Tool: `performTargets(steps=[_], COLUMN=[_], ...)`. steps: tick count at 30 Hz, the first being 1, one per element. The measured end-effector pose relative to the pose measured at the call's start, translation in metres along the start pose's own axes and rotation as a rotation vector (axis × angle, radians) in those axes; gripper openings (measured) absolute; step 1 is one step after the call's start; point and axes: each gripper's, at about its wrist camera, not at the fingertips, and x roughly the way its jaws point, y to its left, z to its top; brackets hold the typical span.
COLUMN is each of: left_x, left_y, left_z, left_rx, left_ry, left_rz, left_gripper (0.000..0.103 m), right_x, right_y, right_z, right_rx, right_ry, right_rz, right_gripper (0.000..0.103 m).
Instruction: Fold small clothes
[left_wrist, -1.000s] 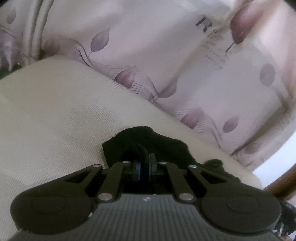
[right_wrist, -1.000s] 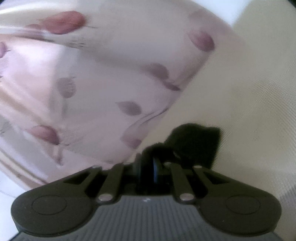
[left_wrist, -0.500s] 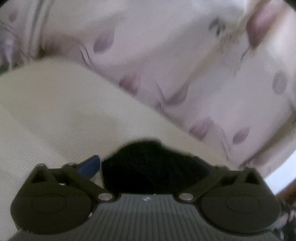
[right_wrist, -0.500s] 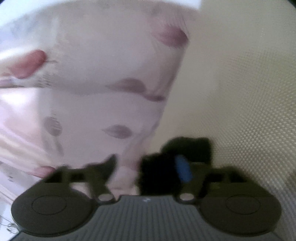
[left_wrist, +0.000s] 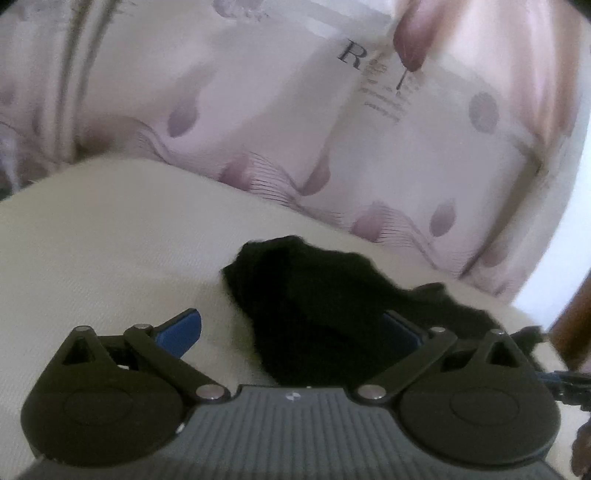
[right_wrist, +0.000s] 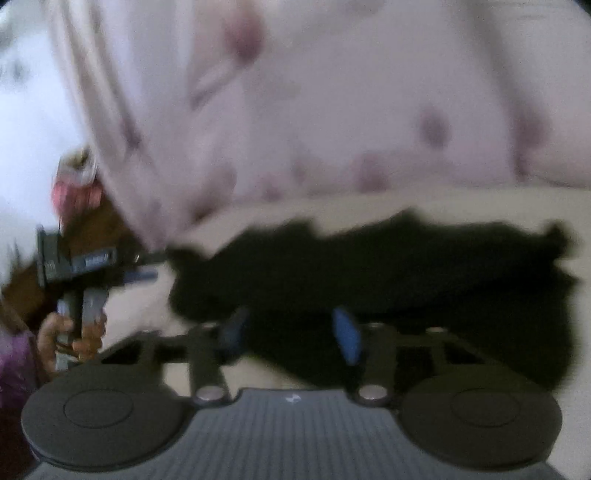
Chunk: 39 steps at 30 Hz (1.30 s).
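Left gripper (left_wrist: 291, 330) low over the cream surface (left_wrist: 110, 240), jaws spread and released around the black garment (left_wrist: 314, 295); right gripper (right_wrist: 291, 332) likewise parted, garment at twelve o'clock; patterned curtain (left_wrist: 277, 110) beyond.

the left gripper (left_wrist: 291, 332) is spread wide, its blue pads (left_wrist: 179, 332) far apart. a black sock (left_wrist: 314, 306) lies crumpled on a cream cushion (left_wrist: 110, 240), its bulk sitting between the fingers. the left pad is clear of the cloth; the right pad is partly covered by it, and whether it touches is hard to tell. beyond the cushion hangs a pale pink fabric (left_wrist: 277, 110) printed with mauve leaves and a letter "r". at the far right edge a bit of brown wood (left_wrist: 576, 317) shows, blurred.
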Motion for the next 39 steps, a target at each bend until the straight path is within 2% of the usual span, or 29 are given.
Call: performTargets(steps=[2, 4, 6, 8, 12, 14, 16, 17, 19, 21, 25, 29, 32, 36, 38, 39], left_x=[-0.005, -0.009, -0.013, -0.020, -0.018, -0.019, -0.018, -0.019, -0.019, -0.018, -0.019, -0.018, -0.017, -0.001, 0.008, 0.012], left_y=[0.002, 0.005, 0.010, 0.013, 0.021, 0.023, 0.028, 0.029, 0.033, 0.035, 0.031, 0.015, 0.017, 0.023, 0.024, 0.025], left_z=[-0.015, -0.028, -0.031, -0.033, -0.032, -0.030, -0.029, -0.028, -0.028, -0.027, -0.024, -0.019, -0.018, -0.013, -0.011, -0.010], left_rx=[-0.004, -0.013, -0.052, -0.064, -0.129, -0.157, -0.178, -0.188, -0.211, -0.230, -0.191, -0.080, -0.075, -0.047, -0.034, -0.031], left_ry=[-0.034, -0.070, -0.095, -0.153, -0.160, -0.162, -0.150, -0.152, -0.151, -0.139, -0.127, -0.077, -0.032, 0.067, 0.090, 0.094], left_rz=[0.019, 0.047, 0.033, 0.031, 0.030, 0.050, 0.050, 0.063, 0.065, 0.064, 0.043, 0.021, -0.010, -0.073, -0.103, -0.143], left_gripper=[0.101, 0.102, 0.102, 0.103, 0.103, 0.103, 0.103, 0.103, 0.103, 0.103, 0.103, 0.103, 0.103, 0.102, 0.102, 0.102], right_x=[0.030, 0.052, 0.071, 0.087, 0.101, 0.114, 0.124, 0.121, 0.102, 0.076, 0.024, -0.008, -0.039, -0.063, -0.069, -0.072], right_y=[0.012, 0.018, 0.019, 0.021, 0.017, 0.008, -0.012, -0.023, -0.048, -0.049, -0.040, -0.029, -0.027, -0.033, -0.044, -0.048], right_z=[0.002, 0.001, 0.006, 0.011, 0.038, 0.065, 0.097, 0.106, 0.114, 0.105, 0.058, 0.006, -0.024, -0.050, -0.061, -0.063], right_rx=[-0.027, -0.010, 0.019, 0.020, 0.000, -0.028, 0.003, 0.063, 0.244, 0.275, 0.238, 0.162, 0.132, 0.115, 0.180, 0.206], right_ry=[0.070, 0.102, 0.121, 0.148, 0.132, 0.091, -0.010, -0.060, -0.179, -0.267, -0.282, -0.210, -0.196, -0.225, -0.236, -0.247], right_rz=[0.003, -0.002, 0.006, -0.010, -0.059, -0.129, -0.258, -0.273, -0.164, -0.088, -0.068, -0.174, -0.253, -0.368, -0.368, -0.357], right_gripper=[0.032, 0.032, 0.032, 0.032, 0.032, 0.032, 0.032, 0.032, 0.033, 0.033, 0.034, 0.034, 0.034, 0.047, 0.047, 0.047])
